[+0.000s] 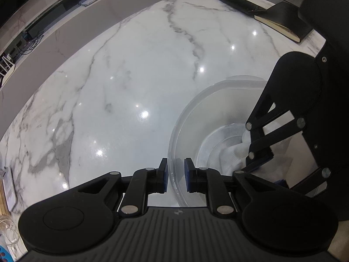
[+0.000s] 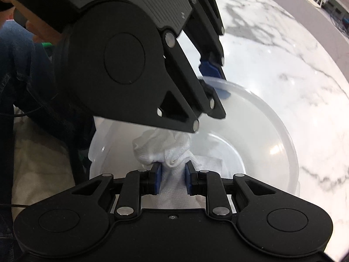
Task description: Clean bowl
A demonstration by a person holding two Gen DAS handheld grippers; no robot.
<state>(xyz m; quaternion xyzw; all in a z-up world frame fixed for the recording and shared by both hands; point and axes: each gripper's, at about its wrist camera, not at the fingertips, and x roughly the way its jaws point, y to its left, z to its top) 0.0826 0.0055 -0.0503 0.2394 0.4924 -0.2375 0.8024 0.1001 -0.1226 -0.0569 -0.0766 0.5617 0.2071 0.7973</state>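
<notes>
So the clear plastic bowl (image 1: 192, 126) is sitting on the white marble table (image 1: 130, 76), down at about 4 o'clock in the left wrist view. The left gripper (image 1: 176, 178) is clamped right on the bowl's near rim: one blue pad is outside the wall and the other inside, with the thin rim pinched between them. Looks like a firm pinch, no slack that I can see.

The right gripper (image 2: 173, 180) is pointing down into the bowl and its jaws are clenched on a bunched-up white cloth (image 2: 165, 148). The cloth sticks out past the pads toward 12 o'clock as a crumpled wad, and the rest spreads flat toward 3 o'clock across the bowl's bottom. In the right wrist view the bowl fills the middle and runs out to about 3 o'clock, with the left gripper coming in from 11 o'clock and biting the far rim.

Other stuff on the table: a black phone (image 1: 240, 3) and a black notebook (image 1: 285, 20), both up around 1 o'clock in the left view, well apart from the bowl. A person's jeans (image 2: 15, 50) show at 9 o'clock in the right view.
</notes>
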